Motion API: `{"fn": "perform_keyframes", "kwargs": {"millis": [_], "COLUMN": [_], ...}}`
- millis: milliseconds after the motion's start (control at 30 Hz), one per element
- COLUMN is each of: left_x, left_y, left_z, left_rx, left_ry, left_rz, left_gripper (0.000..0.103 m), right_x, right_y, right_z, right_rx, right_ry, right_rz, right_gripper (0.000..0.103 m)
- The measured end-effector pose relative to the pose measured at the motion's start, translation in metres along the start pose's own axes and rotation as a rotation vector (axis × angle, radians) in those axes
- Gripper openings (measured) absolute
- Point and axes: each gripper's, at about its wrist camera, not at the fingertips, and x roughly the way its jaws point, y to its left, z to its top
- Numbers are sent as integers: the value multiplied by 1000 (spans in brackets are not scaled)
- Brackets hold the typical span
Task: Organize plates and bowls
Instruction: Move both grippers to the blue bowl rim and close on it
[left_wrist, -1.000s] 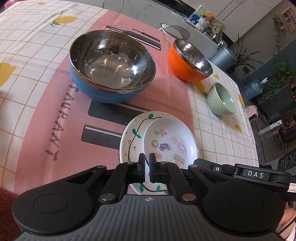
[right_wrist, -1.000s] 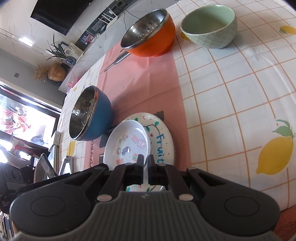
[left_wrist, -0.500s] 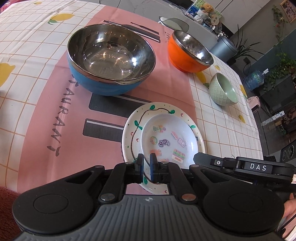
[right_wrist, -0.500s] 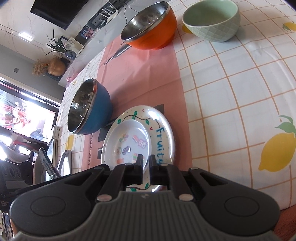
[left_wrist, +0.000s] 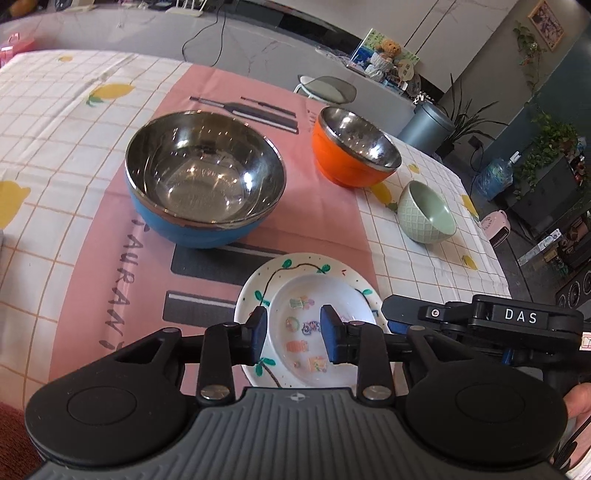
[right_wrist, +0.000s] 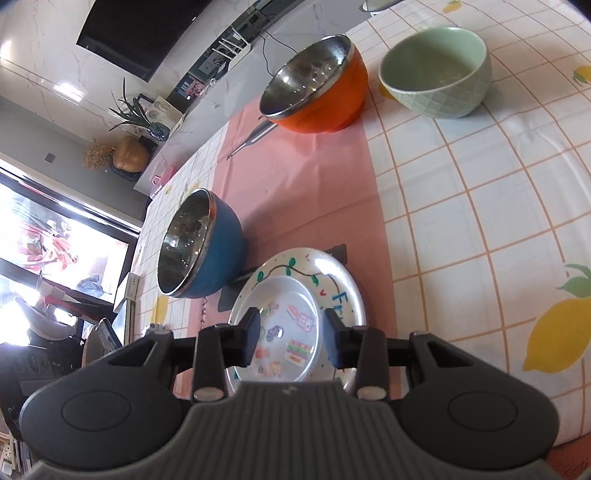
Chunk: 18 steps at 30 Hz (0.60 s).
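A small white plate with stickers (left_wrist: 310, 325) lies flat inside a larger white plate with a painted vine (left_wrist: 258, 291), near the table's front edge. My left gripper (left_wrist: 294, 330) hovers over the small plate's near rim. Its jaws are opening and the pads touch nothing. My right gripper (right_wrist: 292, 339) hangs over the same small plate (right_wrist: 288, 325) from the other side of the large plate (right_wrist: 343, 284). Its jaws are opening too, clear of the rim. Farther back stand a blue steel-lined bowl (left_wrist: 205, 177), an orange steel-lined bowl (left_wrist: 354, 151) and a green ceramic bowl (left_wrist: 426, 212).
A checked tablecloth with lemons and a pink strip (left_wrist: 325, 221) covers the table. A metal utensil (right_wrist: 255, 136) lies behind the orange bowl (right_wrist: 321, 92). A stool (left_wrist: 325, 88) and a grey bin (left_wrist: 428, 125) stand beyond the far edge. A hand (left_wrist: 580, 406) shows at the right.
The small plate, earlier tilted and off to one side, has settled flat in the middle of the large plate. Both grippers, shut at its rim before, have parted their jaws.
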Motion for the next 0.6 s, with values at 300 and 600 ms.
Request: {"fn": "perform_keyframes", "kwargs": {"millis": [300,600], "left_x": [-9,-32], "left_y": [-13,11], "left_z": [7,46], "left_rx": [75,-54], "left_ry": [-141,-325], "left_rz": [116,212], "left_gripper": [46,50], "right_x": [4,9], "right_y": [35,72], "right_z": [6,14], "right_rx": [-223,-370], "right_ry": [-104,-340], "right_rz": [-78,-276], "right_gripper": [56,95]}}
